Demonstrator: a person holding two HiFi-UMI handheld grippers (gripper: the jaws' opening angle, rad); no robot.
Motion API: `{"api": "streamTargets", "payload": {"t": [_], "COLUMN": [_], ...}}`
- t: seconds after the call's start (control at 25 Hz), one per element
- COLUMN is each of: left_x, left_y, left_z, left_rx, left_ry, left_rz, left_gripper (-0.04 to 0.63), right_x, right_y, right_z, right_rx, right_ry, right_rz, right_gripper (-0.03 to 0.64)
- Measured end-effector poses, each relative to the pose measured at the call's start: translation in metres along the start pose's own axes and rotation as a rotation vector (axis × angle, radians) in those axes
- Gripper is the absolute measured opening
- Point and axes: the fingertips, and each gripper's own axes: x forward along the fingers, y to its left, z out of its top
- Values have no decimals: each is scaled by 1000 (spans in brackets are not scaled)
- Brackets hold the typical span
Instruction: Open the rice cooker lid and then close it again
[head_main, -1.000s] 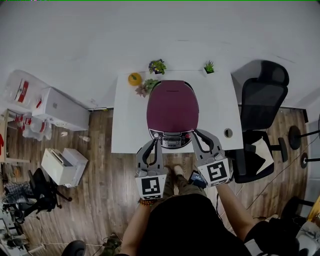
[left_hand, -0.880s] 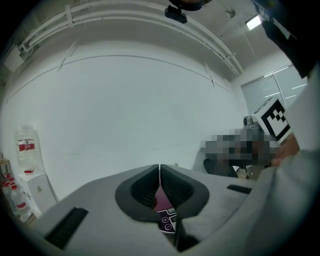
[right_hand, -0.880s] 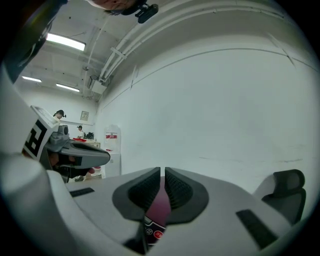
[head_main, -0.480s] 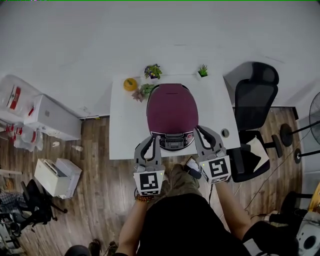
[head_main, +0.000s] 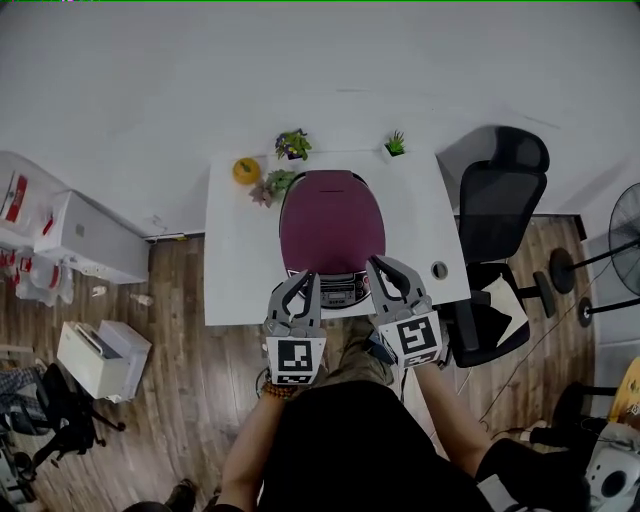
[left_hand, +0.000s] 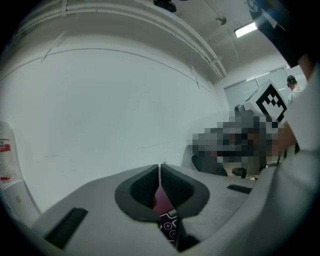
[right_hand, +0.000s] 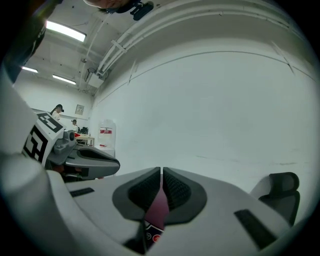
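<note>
White table (head_main: 235, 270) bears the rice cooker (head_main: 332, 222), just beyond left gripper (head_main: 303, 282) and right gripper (head_main: 385, 266), both closed.

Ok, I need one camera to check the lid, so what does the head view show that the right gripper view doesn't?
Head view only: the whole closed lid of the maroon rice cooker, the white table, a round orange object and a small green potted plant. Right gripper view only: ceiling strip lights and the right tool with its pads pressed together, empty. Both: the left tool, the black office chair and some of the cooker's maroon front.
</note>
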Motion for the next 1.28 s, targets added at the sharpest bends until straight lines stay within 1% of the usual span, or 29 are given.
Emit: {"api": "streamTargets", "payload": {"t": [0.08, 0.4, 0.8, 1.28], "left_x": [5, 10, 18, 30], "left_y": [-4, -10, -11, -17], "left_z": [-4, -29, -51, -77], "left_rx": [-2, -27, -37, -46], "left_ry": [13, 65, 110, 201], "left_rz": [-12, -17, -27, -84], "left_gripper": [26, 26, 25, 25], "right_x": [3, 8, 22, 36], "right_y": [3, 17, 27, 37], "right_z": [-6, -41, -59, -86], "right_rx": [2, 50, 48, 79], "right_ry": [11, 84, 140, 245], "right_rz": [9, 81, 117, 126], "right_gripper": [30, 29, 28, 28]}}
